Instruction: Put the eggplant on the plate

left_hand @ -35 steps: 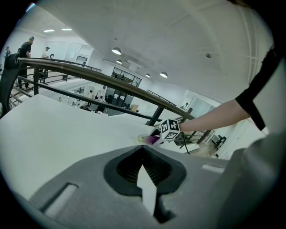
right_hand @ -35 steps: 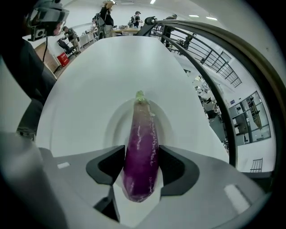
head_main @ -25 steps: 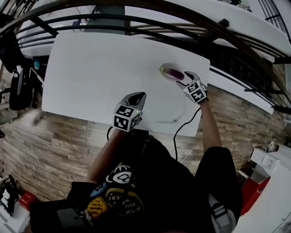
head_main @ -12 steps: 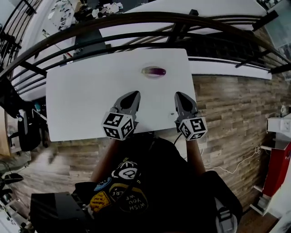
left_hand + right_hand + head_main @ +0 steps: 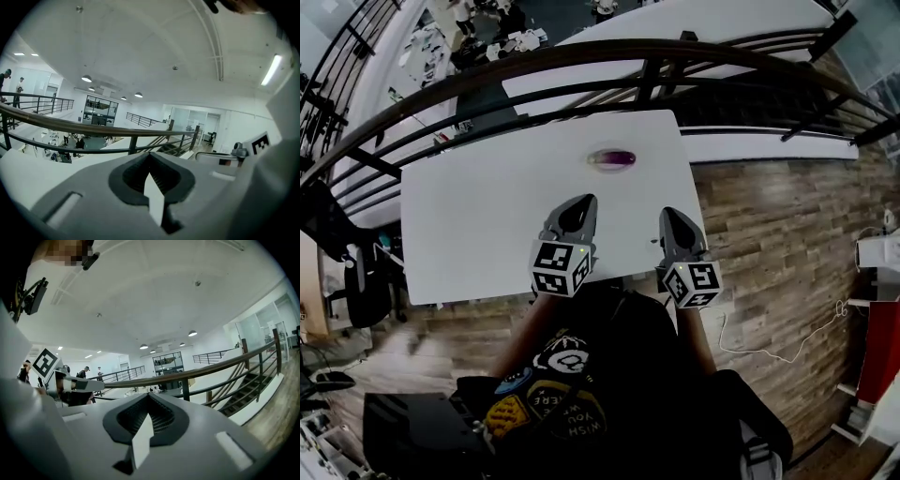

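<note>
Both claws are pinched together on nothing. The left gripper (image 5: 580,205) and right gripper (image 5: 668,218) hover at the near edge of the white rectangular table (image 5: 469,216), probably parked because nothing needs holding. The glossy purple eggplant (image 5: 615,159) lies on the shallow white plate (image 5: 612,150), well apart from them.

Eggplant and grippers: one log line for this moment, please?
eggplant: on plate | left gripper: shut, empty | right gripper: shut, empty | both: near table front edge
</note>
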Available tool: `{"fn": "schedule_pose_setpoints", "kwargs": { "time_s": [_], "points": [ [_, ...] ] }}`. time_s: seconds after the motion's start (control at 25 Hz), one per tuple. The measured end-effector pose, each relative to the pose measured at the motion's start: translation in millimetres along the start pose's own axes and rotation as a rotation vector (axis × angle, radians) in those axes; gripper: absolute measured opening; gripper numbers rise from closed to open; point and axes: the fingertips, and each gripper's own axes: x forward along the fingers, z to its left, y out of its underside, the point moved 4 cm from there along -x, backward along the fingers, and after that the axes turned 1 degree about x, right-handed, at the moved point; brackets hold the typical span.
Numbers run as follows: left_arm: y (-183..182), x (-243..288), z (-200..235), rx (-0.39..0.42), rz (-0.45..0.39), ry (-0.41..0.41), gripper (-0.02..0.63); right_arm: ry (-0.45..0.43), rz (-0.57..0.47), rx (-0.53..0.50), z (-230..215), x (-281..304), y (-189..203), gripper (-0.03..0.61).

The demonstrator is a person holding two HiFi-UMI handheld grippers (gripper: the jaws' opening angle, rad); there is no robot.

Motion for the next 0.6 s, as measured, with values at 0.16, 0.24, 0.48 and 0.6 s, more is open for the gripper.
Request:
{"fn": "schedule_pose_setpoints", "kwargs": {
  "time_s": [0.16,0.24,0.48,0.6],
  "points": [
    [-7,-5,1,0.017,-0.028,-0.014,-0.001,-0.001,-0.015,-0.019,-7,2,-9,0.002],
    [-11,-7,3,0.015,-0.043,-0.031,-0.002,-0.008,-0.017,-0.019,-9,3,-12,0.002],
    [-6,-9,9,-0.020,-0.040,-0.055,-0.002,-0.022,0.006,-0.046,-7,5,-9,0.002],
    [-2,-8,10,-0.029,-0.028,-0.054,-0.002,-0.048,0.024,-0.061,0,7,-5,0.002]
  ]
}}
